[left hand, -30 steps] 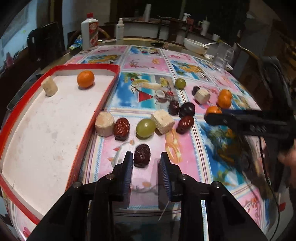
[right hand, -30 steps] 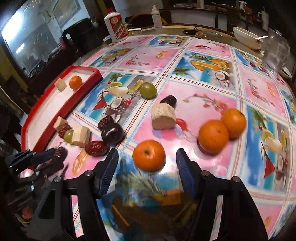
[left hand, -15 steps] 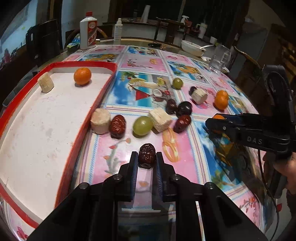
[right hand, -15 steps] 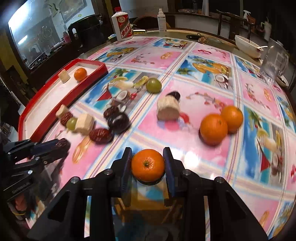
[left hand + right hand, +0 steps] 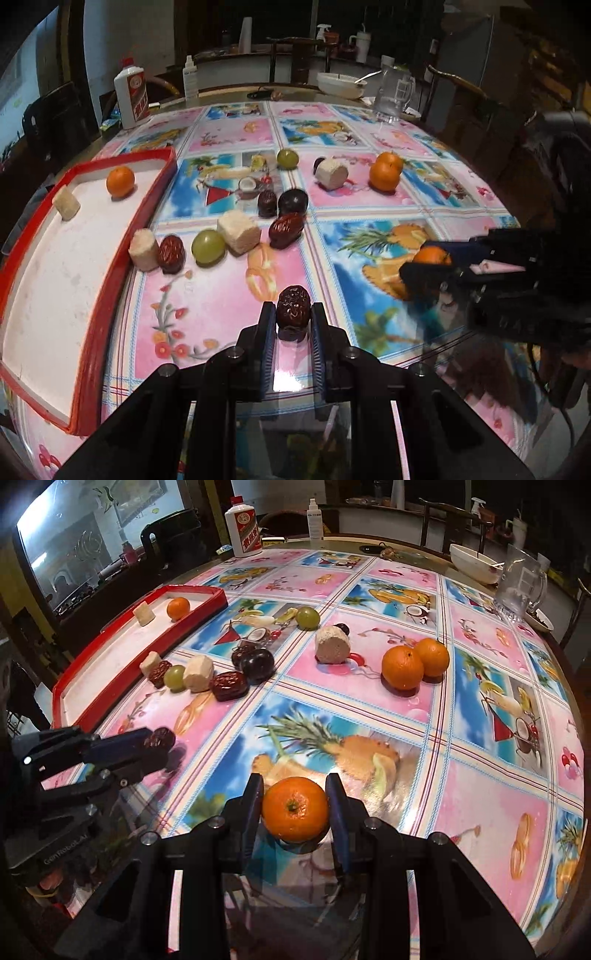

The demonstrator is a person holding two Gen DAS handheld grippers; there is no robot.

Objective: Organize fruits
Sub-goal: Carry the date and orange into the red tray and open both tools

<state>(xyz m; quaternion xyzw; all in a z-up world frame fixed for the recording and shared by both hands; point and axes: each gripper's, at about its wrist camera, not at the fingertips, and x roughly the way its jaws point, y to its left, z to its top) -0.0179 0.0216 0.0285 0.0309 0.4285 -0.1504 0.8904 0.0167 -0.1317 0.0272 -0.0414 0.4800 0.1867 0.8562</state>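
Observation:
My left gripper (image 5: 293, 325) is shut on a wrinkled red date (image 5: 293, 307), lifted just above the tablecloth. My right gripper (image 5: 295, 805) is shut on an orange (image 5: 295, 809) and shows at the right of the left wrist view (image 5: 424, 264). The red-rimmed white tray (image 5: 122, 225) at the left holds an orange (image 5: 120, 181) and a pale sugarcane chunk (image 5: 66, 203). Loose on the cloth lie dates (image 5: 171, 253), green grapes (image 5: 208, 247), a cane block (image 5: 239, 230), a dark plum (image 5: 293, 201) and two oranges (image 5: 413, 662).
A white liquor bottle (image 5: 131, 98), a spray bottle (image 5: 189, 79), a white bowl (image 5: 341, 83) and a glass mug (image 5: 393, 94) stand along the far edge of the round table. Chairs ring the table. The patterned cloth between the two grippers is bare.
Both grippers went from open to shut, the left on the date and the right on the orange. Both have since lifted and pulled back toward the near edge.

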